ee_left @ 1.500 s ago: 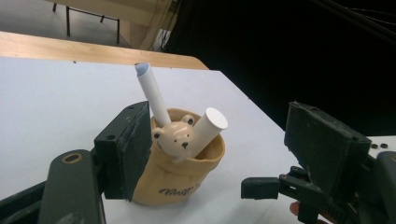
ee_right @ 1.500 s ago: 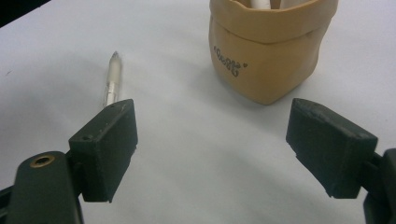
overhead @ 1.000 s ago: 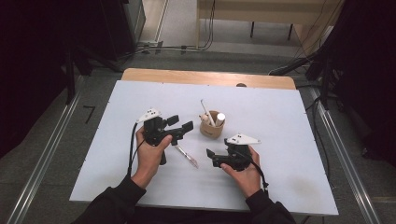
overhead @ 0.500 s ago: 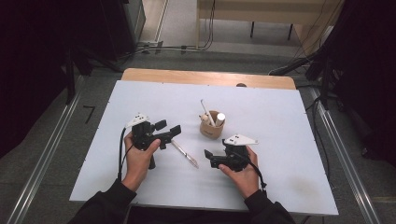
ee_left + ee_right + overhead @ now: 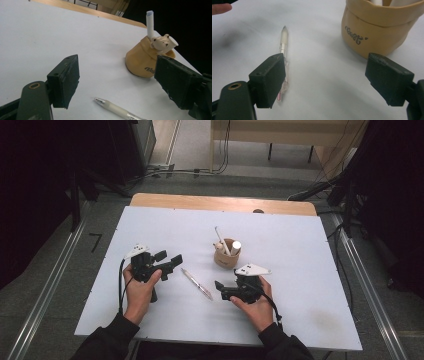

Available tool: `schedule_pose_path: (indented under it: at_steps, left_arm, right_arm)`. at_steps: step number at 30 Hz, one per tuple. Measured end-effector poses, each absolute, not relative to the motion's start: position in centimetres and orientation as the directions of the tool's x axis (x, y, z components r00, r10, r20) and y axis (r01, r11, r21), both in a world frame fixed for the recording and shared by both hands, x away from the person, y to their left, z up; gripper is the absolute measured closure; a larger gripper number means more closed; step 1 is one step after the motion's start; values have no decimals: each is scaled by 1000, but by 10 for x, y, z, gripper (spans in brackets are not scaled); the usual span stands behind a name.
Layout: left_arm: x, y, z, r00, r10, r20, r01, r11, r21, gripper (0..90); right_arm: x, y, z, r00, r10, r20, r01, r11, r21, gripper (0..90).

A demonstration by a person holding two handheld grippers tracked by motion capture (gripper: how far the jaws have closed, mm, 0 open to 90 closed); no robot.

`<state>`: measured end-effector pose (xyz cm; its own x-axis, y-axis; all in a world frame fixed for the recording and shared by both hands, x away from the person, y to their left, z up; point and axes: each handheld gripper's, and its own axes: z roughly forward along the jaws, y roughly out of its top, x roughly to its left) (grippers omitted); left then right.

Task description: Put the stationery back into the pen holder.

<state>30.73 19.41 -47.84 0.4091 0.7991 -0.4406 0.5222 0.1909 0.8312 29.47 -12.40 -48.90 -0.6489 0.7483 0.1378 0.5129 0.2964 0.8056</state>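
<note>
Counter [image 5: 150, 230]: white top, a strip of bare wood along the far edge.
Pen [image 5: 196, 283]: clear barrel with a pale tip, flat on the counter about midway between the side edges, nearer the near edge than the far one, slanting from far-left to near-right. It lies between the two grippers and touches neither.
Cup [image 5: 226, 258]: tan, soft-sided, dark lettering on its wall, upright just beyond the pen's right end. A white stick and a white-capped tube poke out of it; from the left gripper view a small bear figure [image 5: 162, 43] sits at its rim.
Left gripper [image 5: 169, 262]: in the person's left hand, left of the pen, pointing right toward the pen and cup. Jaws spread wide, nothing between them. In its own view the pen tip [image 5: 100, 101] lies on the counter between the jaws, apart from both.
Right gripper [image 5: 220, 289]: in the right hand, near the pen's right end and on the near side of the cup, pointing left. Jaws released and wide, holding nothing. In its own view the pen runs beside and behind the left jaw; whether they touch I cannot tell.
</note>
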Motion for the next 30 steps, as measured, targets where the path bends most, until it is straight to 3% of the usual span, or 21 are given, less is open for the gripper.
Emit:
schedule_pose_path:
  at_steps: [30]
  left_arm:
    - [311, 198, -484, 394, 798, -456, 539, 201, 818, 215]
  right_arm:
    - [306, -74, -497, -686, 723, 79, 477, 366, 799, 157]
